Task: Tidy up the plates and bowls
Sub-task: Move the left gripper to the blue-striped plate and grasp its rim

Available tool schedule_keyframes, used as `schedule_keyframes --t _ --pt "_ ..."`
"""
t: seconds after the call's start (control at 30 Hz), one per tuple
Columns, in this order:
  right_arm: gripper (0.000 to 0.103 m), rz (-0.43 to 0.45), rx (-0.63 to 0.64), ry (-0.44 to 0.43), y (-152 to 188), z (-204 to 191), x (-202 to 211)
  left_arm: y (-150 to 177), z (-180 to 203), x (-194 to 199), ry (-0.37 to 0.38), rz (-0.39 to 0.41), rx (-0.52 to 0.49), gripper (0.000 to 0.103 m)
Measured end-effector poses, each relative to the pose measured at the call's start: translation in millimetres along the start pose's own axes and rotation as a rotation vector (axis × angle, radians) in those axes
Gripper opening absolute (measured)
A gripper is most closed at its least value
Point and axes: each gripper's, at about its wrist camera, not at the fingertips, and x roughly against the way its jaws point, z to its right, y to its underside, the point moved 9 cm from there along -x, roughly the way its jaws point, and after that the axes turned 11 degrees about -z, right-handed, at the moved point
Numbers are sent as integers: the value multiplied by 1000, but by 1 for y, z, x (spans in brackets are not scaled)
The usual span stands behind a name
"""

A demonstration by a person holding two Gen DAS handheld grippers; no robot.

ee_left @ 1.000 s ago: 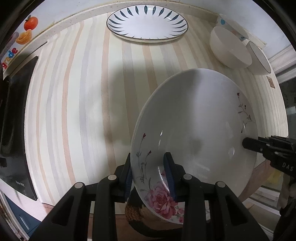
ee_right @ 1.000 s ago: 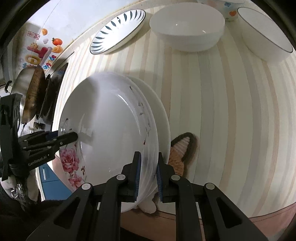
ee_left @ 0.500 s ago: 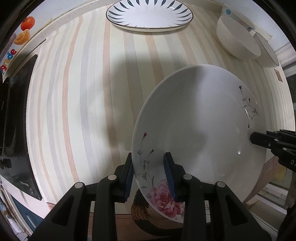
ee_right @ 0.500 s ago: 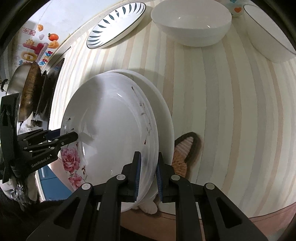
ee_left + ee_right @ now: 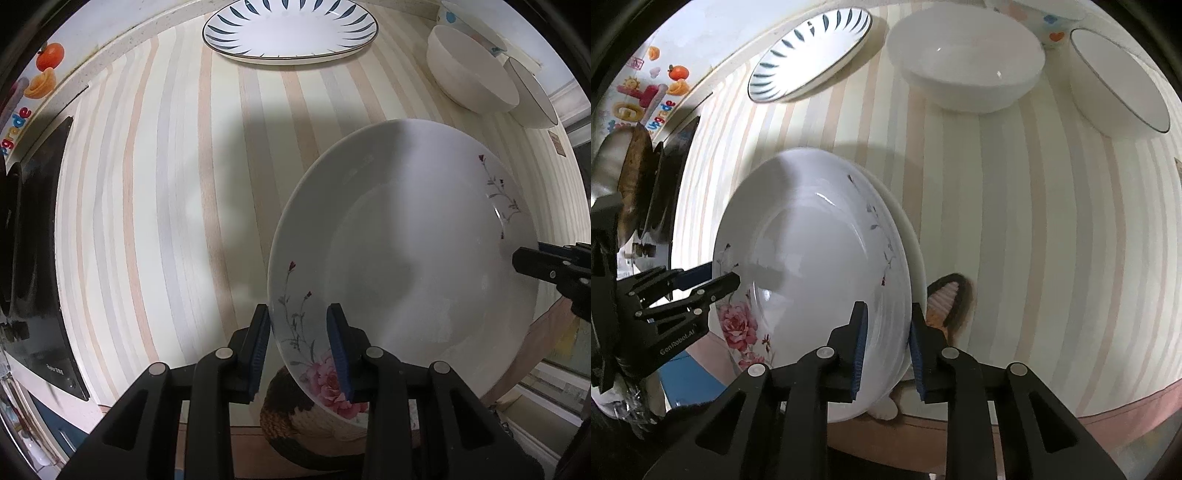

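Note:
A white plate with pink flowers (image 5: 402, 266) is held above the striped counter, near its front edge. My left gripper (image 5: 299, 347) is shut on its rim at the flower end. My right gripper (image 5: 886, 343) is shut on the opposite rim; the plate (image 5: 812, 266) fills the middle of the right wrist view. A second white plate rim (image 5: 908, 240) shows just behind it, apparently also between the right pads. The right gripper's tip (image 5: 532, 260) shows at the plate's far edge in the left wrist view.
A blue-patterned plate (image 5: 290, 31) sits at the back of the counter (image 5: 155, 206). A white bowl (image 5: 471, 74) and a blue-rimmed bowl (image 5: 532, 94) stand at the back right. A black stove (image 5: 33, 240) lies left. A cat-print mat (image 5: 947, 299) lies under the plates.
Both grippers, still shut on the flowered plate, have carried it forward toward the back of the counter; the blue-patterned plate and bowls are nearer.

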Motion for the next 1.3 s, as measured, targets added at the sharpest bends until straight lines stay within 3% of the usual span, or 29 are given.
schedule_keyframes --t 0.27,0.43,0.53,0.57,0.6,0.73,0.93,1.07,1.3 --pt "25 25 -14 -28 -1 6 15 1 -5 12 16 0 5 29" --pt "25 92 -16 -84 -12 1 47 -6 -26 61 35 101 50 30" --pt "27 159 -1 -124 -27 -9 77 -25 -49 100 60 182 119 34" --pt "33 176 3 -135 -33 -12 86 -36 -57 113 79 208 141 34" --pt "40 199 8 -148 -41 -16 96 -46 -63 121 88 225 161 34" --pt "45 256 16 -175 -83 -31 120 -87 -85 135 113 254 218 34" --pt "46 288 -3 -151 -172 -35 122 -158 -100 108 121 214 255 34" --pt "46 260 -14 -109 -231 -31 98 -194 -108 78 129 164 278 34" --pt "46 175 -27 -84 -278 -19 46 -228 -114 38 162 87 269 34"
